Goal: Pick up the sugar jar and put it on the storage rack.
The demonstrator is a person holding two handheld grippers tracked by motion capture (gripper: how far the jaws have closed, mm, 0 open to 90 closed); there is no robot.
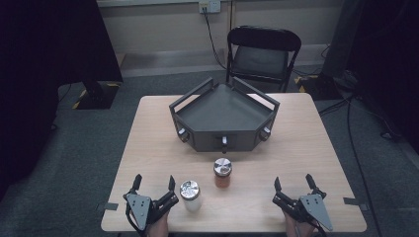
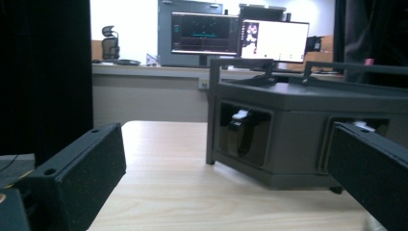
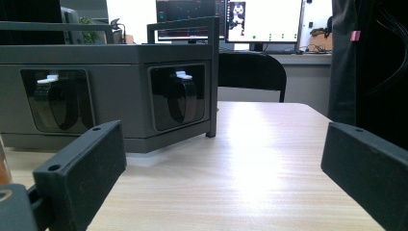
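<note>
— Both grippers, left gripper (image 1: 154, 186) and right gripper (image 1: 294, 184), rest at the table's (image 1: 301, 148) near edge, jaws apart, empty

— So nothing's started; the white jar (image 1: 190, 195) sits just beside the left one, the orange jar (image 1: 222, 173) mid-table before the grey tray (image 1: 225, 106). I'd guess a jar gets grasped next

A dark grey rack (image 1: 225, 111) sits on the pale wood-grain bench (image 1: 306, 148), with a white jar (image 1: 190, 196) and an orange-brown jar (image 1: 222, 174), both silver-lidded, near its front edge.
</note>
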